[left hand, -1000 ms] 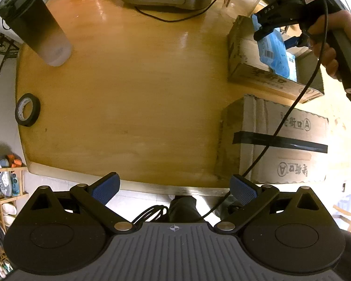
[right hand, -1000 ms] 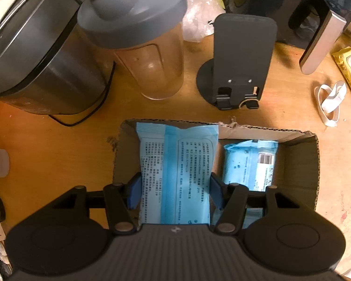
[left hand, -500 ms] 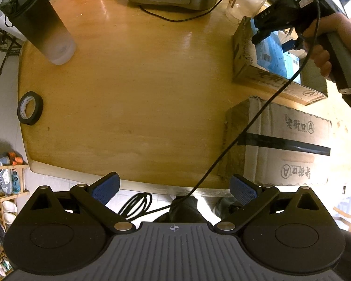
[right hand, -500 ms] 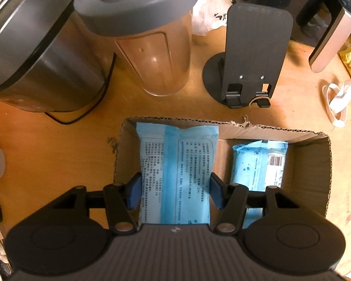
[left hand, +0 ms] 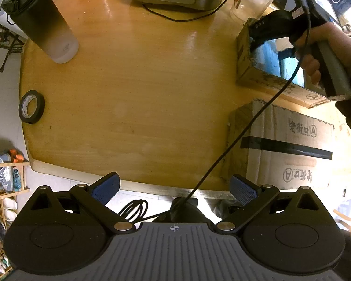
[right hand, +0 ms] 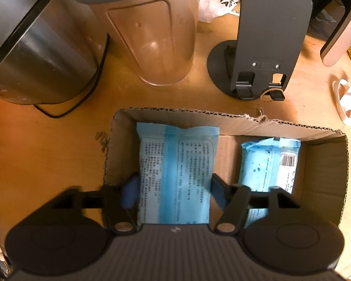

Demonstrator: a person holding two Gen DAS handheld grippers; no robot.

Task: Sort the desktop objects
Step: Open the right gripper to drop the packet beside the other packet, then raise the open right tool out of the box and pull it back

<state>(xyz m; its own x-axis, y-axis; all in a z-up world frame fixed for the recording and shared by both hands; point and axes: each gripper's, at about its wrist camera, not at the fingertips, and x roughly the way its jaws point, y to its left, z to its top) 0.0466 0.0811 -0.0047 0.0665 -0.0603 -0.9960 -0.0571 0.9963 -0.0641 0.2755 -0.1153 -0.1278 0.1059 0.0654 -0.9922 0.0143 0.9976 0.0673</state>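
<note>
Right gripper (right hand: 173, 189): points straight down into the open cardboard box (right hand: 325, 164); jaws opening, pads just off the sides of the large blue packet (right hand: 175, 173) between them.
Large blue packet: lies in the box's left half, at 12 o'clock from the gripper body.
Small blue packet (right hand: 266, 164): in the box at 3 o'clock of the large one, apart from it.
Left gripper (left hand: 174, 187): points down over the table (left hand: 140, 82) edge, jaws spread wide, nothing between them.
Left view only: person's hand (left hand: 316, 53) on the right gripper's handle at 2 o'clock; tape roll (left hand: 31, 106) at 9 o'clock; dark bottle (left hand: 42, 21); taped closed box (left hand: 287, 149).
Right view only: both packets' positions; black stand (right hand: 264, 42) at 1 o'clock.
</note>
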